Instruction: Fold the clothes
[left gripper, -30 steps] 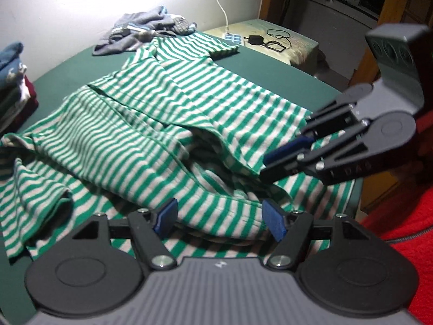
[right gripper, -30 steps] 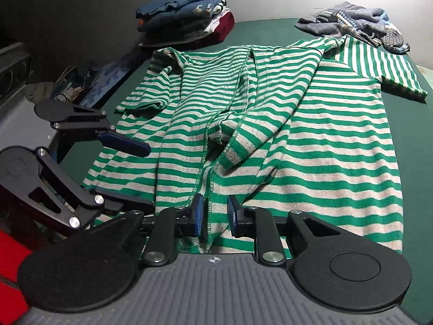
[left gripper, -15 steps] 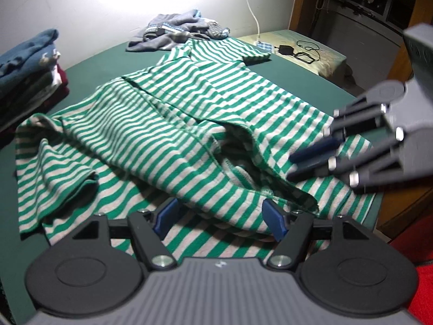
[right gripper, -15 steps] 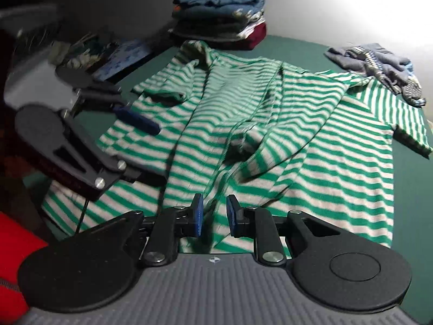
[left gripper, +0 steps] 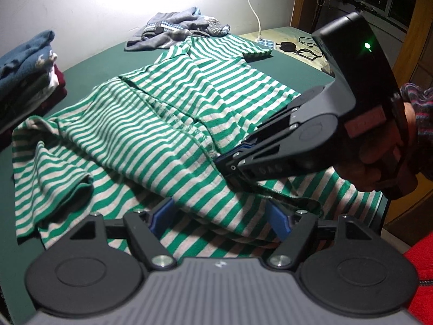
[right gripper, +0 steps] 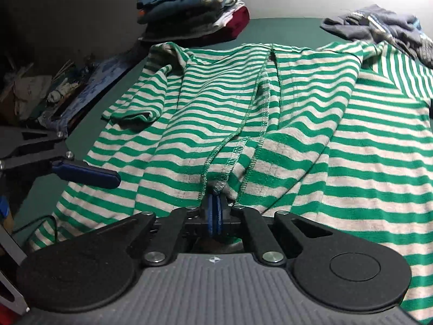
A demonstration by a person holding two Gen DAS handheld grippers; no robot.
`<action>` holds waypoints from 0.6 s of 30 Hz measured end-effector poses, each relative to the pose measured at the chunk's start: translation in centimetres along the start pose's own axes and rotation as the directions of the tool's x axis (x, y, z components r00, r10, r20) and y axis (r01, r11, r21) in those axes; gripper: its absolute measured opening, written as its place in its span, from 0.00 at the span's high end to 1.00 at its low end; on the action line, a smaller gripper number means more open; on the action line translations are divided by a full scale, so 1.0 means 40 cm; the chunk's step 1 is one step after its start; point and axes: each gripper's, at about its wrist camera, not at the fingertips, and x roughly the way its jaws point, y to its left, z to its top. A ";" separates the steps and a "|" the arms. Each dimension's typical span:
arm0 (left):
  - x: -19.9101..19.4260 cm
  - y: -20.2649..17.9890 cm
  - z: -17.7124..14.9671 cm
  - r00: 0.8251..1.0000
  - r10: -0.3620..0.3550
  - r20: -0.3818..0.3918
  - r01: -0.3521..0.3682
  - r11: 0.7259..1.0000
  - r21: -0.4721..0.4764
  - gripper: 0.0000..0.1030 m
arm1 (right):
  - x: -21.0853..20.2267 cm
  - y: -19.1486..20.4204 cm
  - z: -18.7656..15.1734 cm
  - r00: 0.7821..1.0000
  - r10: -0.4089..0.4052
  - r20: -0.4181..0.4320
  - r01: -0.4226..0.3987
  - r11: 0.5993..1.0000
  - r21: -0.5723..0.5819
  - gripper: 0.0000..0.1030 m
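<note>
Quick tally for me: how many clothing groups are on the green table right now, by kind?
Striped shirt, spread out: 1
Folded stack: 1
Grey unfolded heap: 1
Total: 3 groups; pieces inside the stack and heap cannot be counted.

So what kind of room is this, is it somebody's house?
Probably a room in a home. A striped shirt lies spread on a green table, a stack of folded clothes waits at the back, and a charger is plugged in beside it.
</note>
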 end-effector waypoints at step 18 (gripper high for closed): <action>0.070 -0.005 -0.034 0.997 -0.073 -0.016 0.073 0.997 -0.018 0.28 | -0.162 -0.027 -0.081 0.997 -0.070 0.041 0.063 0.985 0.159 0.68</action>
